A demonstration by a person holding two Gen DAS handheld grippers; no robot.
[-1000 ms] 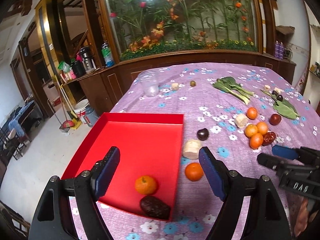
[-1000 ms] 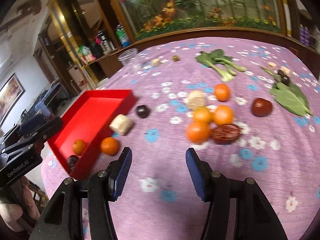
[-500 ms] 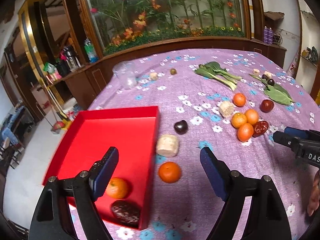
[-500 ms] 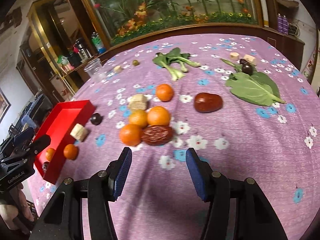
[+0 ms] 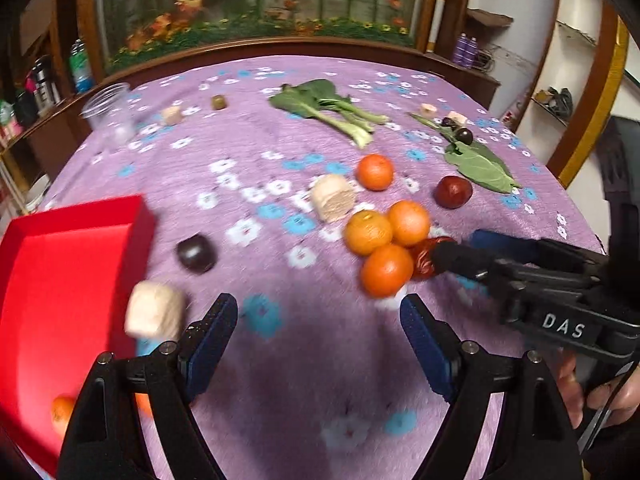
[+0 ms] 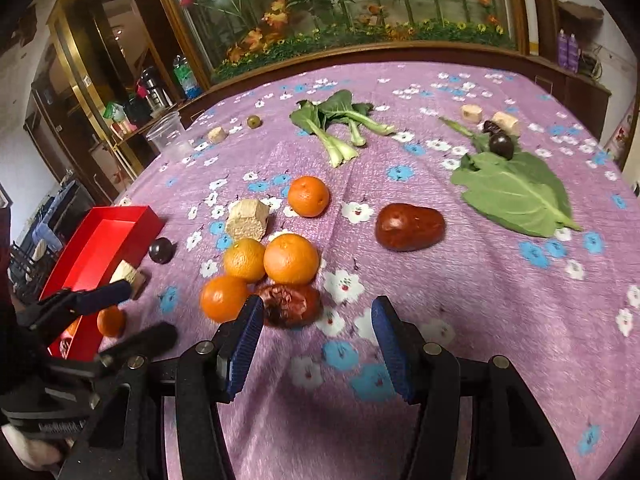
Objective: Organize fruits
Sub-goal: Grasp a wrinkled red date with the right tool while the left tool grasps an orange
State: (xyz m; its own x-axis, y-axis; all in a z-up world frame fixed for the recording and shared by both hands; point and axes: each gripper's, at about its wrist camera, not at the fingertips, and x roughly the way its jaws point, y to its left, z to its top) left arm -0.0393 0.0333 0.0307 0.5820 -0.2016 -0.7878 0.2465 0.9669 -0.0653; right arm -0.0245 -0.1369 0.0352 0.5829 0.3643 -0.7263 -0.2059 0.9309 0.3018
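A red tray (image 5: 60,272) sits at the table's left edge with an orange (image 5: 60,416) in its near corner; it also shows in the right wrist view (image 6: 100,240). Three oranges (image 6: 256,276) cluster mid-table beside a wrinkled dark red fruit (image 6: 290,304). A fourth orange (image 6: 308,195), a smooth red fruit (image 6: 410,226) and a dark plum (image 6: 161,250) lie apart. My right gripper (image 6: 316,344) is open, its fingers just short of the wrinkled fruit. My left gripper (image 5: 316,344) is open and empty, over bare cloth left of the cluster.
Beige root chunks (image 6: 248,220) (image 5: 154,316), bok choy (image 6: 336,120), a large green leaf (image 6: 516,196) with a dark fruit (image 6: 501,145) and a clear cup (image 6: 168,134) lie on the purple floral cloth (image 6: 500,300). Another orange (image 6: 111,322) lies beside the tray.
Both grippers moved right and forward toward the orange cluster. The tray slid to the left of the left wrist view. The right gripper came up close to the wrinkled fruit.
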